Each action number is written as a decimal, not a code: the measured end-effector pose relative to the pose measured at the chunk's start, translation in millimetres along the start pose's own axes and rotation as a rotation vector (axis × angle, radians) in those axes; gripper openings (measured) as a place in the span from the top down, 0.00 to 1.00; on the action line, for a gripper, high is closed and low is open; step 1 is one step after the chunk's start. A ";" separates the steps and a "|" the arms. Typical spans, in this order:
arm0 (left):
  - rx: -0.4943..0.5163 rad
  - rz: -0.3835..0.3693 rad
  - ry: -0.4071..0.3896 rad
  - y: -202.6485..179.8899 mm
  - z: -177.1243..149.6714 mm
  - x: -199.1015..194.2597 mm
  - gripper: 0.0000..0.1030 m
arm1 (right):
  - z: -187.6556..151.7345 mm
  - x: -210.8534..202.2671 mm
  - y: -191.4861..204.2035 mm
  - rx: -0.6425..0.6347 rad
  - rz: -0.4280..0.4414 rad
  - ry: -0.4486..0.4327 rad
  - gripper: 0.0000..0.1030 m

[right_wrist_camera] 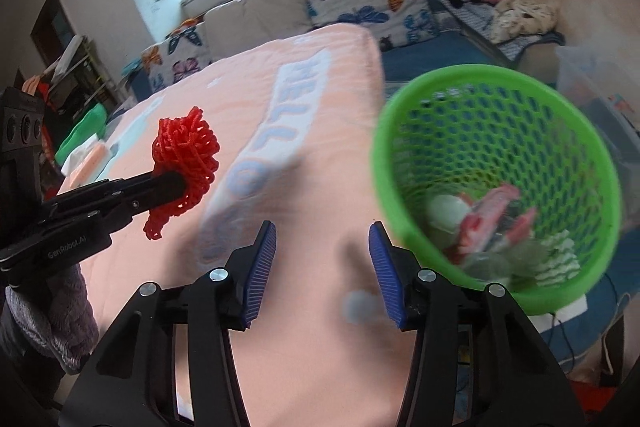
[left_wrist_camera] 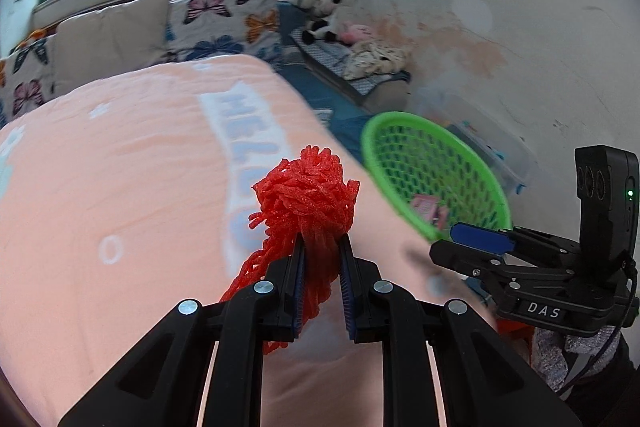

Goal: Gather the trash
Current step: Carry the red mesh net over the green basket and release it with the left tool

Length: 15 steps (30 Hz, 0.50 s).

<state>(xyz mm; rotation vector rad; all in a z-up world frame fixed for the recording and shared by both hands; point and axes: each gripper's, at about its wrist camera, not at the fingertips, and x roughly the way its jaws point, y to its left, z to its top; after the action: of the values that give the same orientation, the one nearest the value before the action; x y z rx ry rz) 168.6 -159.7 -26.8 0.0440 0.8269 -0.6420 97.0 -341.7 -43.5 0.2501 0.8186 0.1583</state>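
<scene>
One red foam net (left_wrist_camera: 306, 195) in left claw (left_wrist_camera: 322, 243), one green basket (right_wrist_camera: 496, 183) beside.

The foam net (left_wrist_camera: 306, 205) sits between the jaws of the left gripper (left_wrist_camera: 322, 247), above the blanket (left_wrist_camera: 120, 187). The right gripper (right_wrist_camera: 322, 259) is positioned to its right, jaws apart. The basket (right_wrist_camera: 404, 211) lies right of the blanket; wrappers (right_wrist_camera: 490, 223) rest inside it. Cushions (left_wrist_camera: 112, 35) stand behind the blanket.
</scene>
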 end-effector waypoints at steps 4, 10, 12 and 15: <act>0.039 -0.035 0.012 -26.8 14.0 15.9 0.85 | -0.2 -14.8 -27.1 0.037 -0.052 -0.020 0.52; 0.099 -0.073 0.029 -62.8 33.0 40.0 0.85 | -1.7 -35.0 -67.4 0.099 -0.128 -0.050 0.52; 0.113 -0.075 0.035 -72.8 35.9 47.0 0.85 | -3.4 -41.2 -80.4 0.123 -0.147 -0.060 0.52; 0.133 -0.082 0.051 -85.1 40.1 58.6 0.85 | -6.2 -47.9 -94.6 0.147 -0.160 -0.070 0.52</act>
<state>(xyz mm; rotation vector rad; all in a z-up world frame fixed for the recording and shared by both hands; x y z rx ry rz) 178.2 -270.1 -22.5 0.1486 0.8373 -0.7757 64.2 -442.7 -40.6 0.3251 0.7783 -0.0608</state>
